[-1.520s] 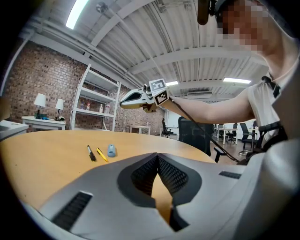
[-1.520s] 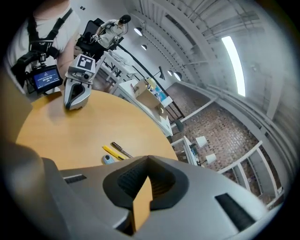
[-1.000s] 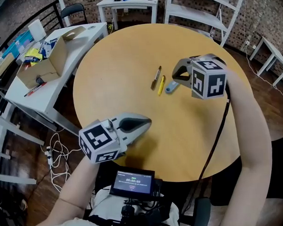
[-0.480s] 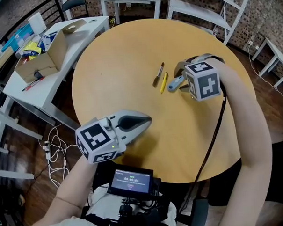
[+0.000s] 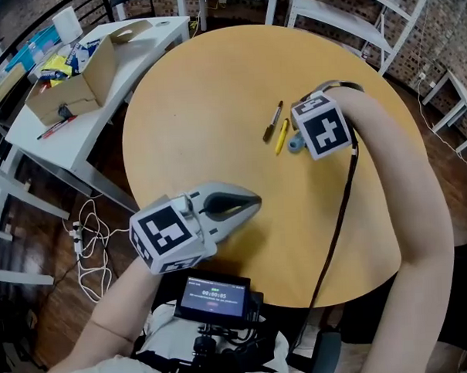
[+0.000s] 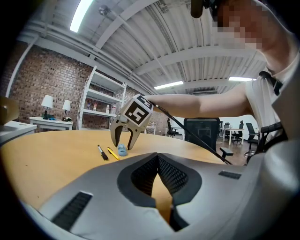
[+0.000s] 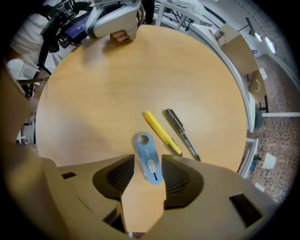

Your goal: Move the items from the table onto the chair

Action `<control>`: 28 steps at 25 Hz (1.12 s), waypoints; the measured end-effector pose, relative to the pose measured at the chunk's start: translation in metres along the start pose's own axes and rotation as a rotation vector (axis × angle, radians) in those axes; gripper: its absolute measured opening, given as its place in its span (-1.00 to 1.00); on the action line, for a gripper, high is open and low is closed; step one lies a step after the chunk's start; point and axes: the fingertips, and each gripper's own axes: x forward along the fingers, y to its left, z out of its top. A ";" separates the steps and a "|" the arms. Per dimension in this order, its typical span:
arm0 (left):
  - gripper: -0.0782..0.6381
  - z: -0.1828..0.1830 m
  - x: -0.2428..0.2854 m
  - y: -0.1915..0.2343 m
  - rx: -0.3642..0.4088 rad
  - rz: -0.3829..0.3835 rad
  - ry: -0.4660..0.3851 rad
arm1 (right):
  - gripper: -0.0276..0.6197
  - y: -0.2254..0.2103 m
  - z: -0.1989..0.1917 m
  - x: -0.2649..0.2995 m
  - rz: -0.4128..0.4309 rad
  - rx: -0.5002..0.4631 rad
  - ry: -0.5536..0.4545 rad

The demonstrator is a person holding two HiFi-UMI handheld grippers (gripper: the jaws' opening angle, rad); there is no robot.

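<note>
Three items lie side by side on the round wooden table: a black pen, a yellow pen and a small blue flat tool. My right gripper points down over the blue tool. Its jaws are opening and the tool lies on the table between them, untouched by the pads. The yellow pen and black pen lie just beyond. My left gripper hovers shut and empty near the table's front edge, facing the right gripper.
A white side table with an open cardboard box stands to the left. Cables lie on the floor beside it. White shelving stands behind the table. A black office chair shows in the left gripper view.
My right gripper has gone down over the blue tool and opened its jaws around it. The left gripper has barely moved.
</note>
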 end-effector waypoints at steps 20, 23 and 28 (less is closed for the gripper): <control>-0.77 -0.002 -0.001 0.002 0.001 -0.002 -0.003 | -0.50 0.019 0.000 0.011 0.116 -0.005 0.012; -0.77 -0.001 -0.002 0.003 -0.001 0.000 -0.004 | -0.50 0.023 0.005 0.002 0.089 0.038 -0.070; -0.77 -0.004 -0.001 0.007 0.026 0.002 -0.022 | -0.50 0.031 0.016 -0.021 -0.018 0.102 -0.238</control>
